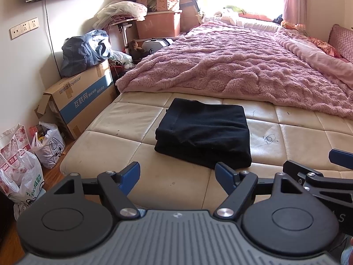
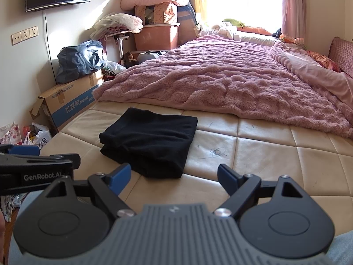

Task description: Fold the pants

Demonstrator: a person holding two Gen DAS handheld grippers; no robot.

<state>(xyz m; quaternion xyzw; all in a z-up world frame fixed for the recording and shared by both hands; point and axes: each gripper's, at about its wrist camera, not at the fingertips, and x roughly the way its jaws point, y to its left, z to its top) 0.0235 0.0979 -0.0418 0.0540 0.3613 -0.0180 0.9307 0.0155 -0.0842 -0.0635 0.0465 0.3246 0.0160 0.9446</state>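
The black pants (image 1: 205, 132) lie folded into a compact rectangle on the cream leather mattress (image 1: 123, 132); they also show in the right wrist view (image 2: 150, 141). My left gripper (image 1: 177, 174) is open and empty, held back from the near edge of the pants. My right gripper (image 2: 174, 176) is open and empty, just right of the pants' near corner. Each gripper shows at the edge of the other's view: the right one (image 1: 320, 172), the left one (image 2: 33, 154).
A pink fluffy blanket (image 1: 231, 61) covers the far part of the bed. A cardboard box (image 1: 79, 101) with a blue bag (image 1: 83, 50) on it stands at the left, with plastic bags (image 1: 48, 143) on the floor. Storage bins and bedding are stacked at the back.
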